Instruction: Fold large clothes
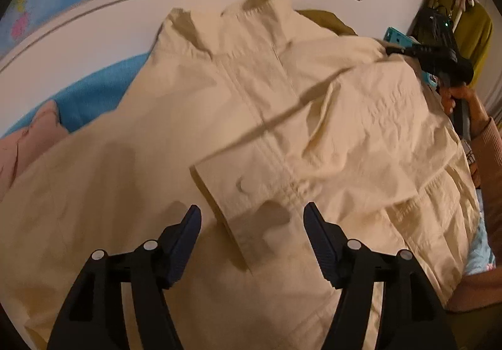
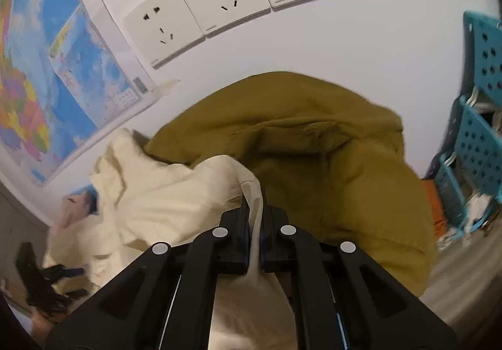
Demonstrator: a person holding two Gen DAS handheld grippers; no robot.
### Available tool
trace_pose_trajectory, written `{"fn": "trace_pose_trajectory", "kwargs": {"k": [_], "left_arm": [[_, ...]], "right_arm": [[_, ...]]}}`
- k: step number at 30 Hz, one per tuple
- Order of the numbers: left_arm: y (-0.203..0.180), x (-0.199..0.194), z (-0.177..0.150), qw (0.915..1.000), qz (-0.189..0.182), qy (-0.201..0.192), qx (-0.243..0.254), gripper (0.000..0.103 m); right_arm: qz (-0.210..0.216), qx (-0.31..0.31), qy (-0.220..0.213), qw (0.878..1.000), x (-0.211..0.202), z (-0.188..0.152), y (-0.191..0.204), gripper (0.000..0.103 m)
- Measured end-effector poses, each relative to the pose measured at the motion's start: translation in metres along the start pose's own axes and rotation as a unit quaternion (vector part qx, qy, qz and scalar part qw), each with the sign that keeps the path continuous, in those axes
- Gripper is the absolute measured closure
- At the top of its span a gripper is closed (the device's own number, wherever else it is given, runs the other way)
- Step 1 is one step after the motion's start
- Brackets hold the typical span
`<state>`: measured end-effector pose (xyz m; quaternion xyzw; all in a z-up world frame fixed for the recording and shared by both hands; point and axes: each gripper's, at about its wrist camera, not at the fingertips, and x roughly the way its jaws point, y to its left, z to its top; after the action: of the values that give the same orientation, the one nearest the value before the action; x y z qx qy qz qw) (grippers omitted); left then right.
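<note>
Left hand-held gripper [image 1: 252, 221] spread over cream jacket [image 1: 282, 118]; right hand-held gripper [image 2: 254, 218] seemingly pinches it.

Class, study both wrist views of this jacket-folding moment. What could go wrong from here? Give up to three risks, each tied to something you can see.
1. The right hand-held gripper pinches only a thin fold of the cream jacket; a pull could slip it free.
2. The left hand-held gripper is open above the folded-in sleeve cuff, holding nothing, so the sleeve may slide out of place.
3. The olive garment lies against the jacket's far edge and might get dragged along.
</note>
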<state>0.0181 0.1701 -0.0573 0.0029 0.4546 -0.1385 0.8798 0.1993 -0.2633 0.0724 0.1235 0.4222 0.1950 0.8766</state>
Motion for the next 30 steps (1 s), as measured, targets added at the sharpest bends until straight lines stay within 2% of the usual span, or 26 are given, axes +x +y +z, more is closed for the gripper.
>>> {"fn": "trace_pose_trajectory", "kwargs": {"k": [2,3,4,5,6,8,12,15,18,19,21,22,24,25,27,29,30], "left_arm": [[0.000,0.011,0.008,0.9999,0.007,0.012,-0.005,0.040],[-0.003,0.015,0.012,0.9998,0.004,0.019,-0.009,0.043],[-0.003,0.019,0.012,0.9996,0.006,0.024,-0.011,0.044],[-0.002,0.022,0.013,0.9995,0.009,0.027,-0.010,0.044],[-0.003,0.024,0.013,0.9995,0.010,0.028,-0.011,0.044],[-0.002,0.026,0.014,0.9995,0.012,0.028,-0.013,0.044],[-0.003,0.009,0.013,0.9997,0.018,0.005,-0.014,0.044],[0.000,-0.022,0.005,0.9989,0.041,-0.024,-0.005,0.044],[0.013,-0.058,-0.010,0.9959,0.076,-0.048,-0.010,0.041],[0.018,-0.068,-0.014,0.9948,0.086,-0.054,-0.013,0.041],[0.035,-0.099,-0.027,0.9903,0.116,-0.071,-0.028,0.038],[0.039,-0.105,-0.029,0.9886,0.127,-0.074,-0.032,0.037],[0.057,-0.128,-0.044,0.9823,0.161,-0.082,-0.050,0.036],[0.068,-0.139,-0.052,0.9782,0.180,-0.083,-0.061,0.036],[0.088,-0.153,-0.067,0.9726,0.202,-0.083,-0.080,0.034],[0.103,-0.162,-0.080,0.9677,0.217,-0.078,-0.102,0.034],[0.110,-0.165,-0.088,0.9661,0.221,-0.073,-0.112,0.034]], "right_arm": [[-0.032,-0.018,0.018,0.999,0.002,-0.001,0.004,0.090],[-0.039,-0.023,0.005,0.999,-0.007,-0.003,0.008,0.086],[-0.042,-0.025,-0.008,0.999,-0.014,-0.003,0.013,0.062],[-0.043,-0.047,-0.035,0.997,-0.033,-0.007,0.024,0.043],[-0.042,-0.077,-0.057,0.994,-0.044,-0.011,0.040,0.042],[-0.022,-0.143,-0.056,0.988,-0.056,-0.024,0.071,0.043],[0.030,-0.247,0.003,0.968,-0.043,-0.064,0.130,0.045],[0.054,-0.309,0.062,0.948,-0.006,-0.099,0.164,0.048],[0.032,-0.346,0.107,0.932,0.034,-0.123,0.178,0.052],[0.022,-0.349,0.113,0.930,0.041,-0.127,0.177,0.052],[0.014,-0.322,0.135,0.937,0.058,-0.127,0.169,0.055],[0.007,-0.308,0.141,0.941,0.062,-0.125,0.166,0.060],[0.006,-0.292,0.141,0.946,0.057,-0.120,0.165,0.058],[0.010,-0.287,0.137,0.948,0.052,-0.119,0.167,0.053],[0.052,-0.286,0.122,0.949,0.033,-0.117,0.180,0.049],[0.110,-0.295,0.113,0.942,0.014,-0.122,0.202,0.041],[0.149,-0.301,0.116,0.935,0.007,-0.128,0.216,0.040]]}}
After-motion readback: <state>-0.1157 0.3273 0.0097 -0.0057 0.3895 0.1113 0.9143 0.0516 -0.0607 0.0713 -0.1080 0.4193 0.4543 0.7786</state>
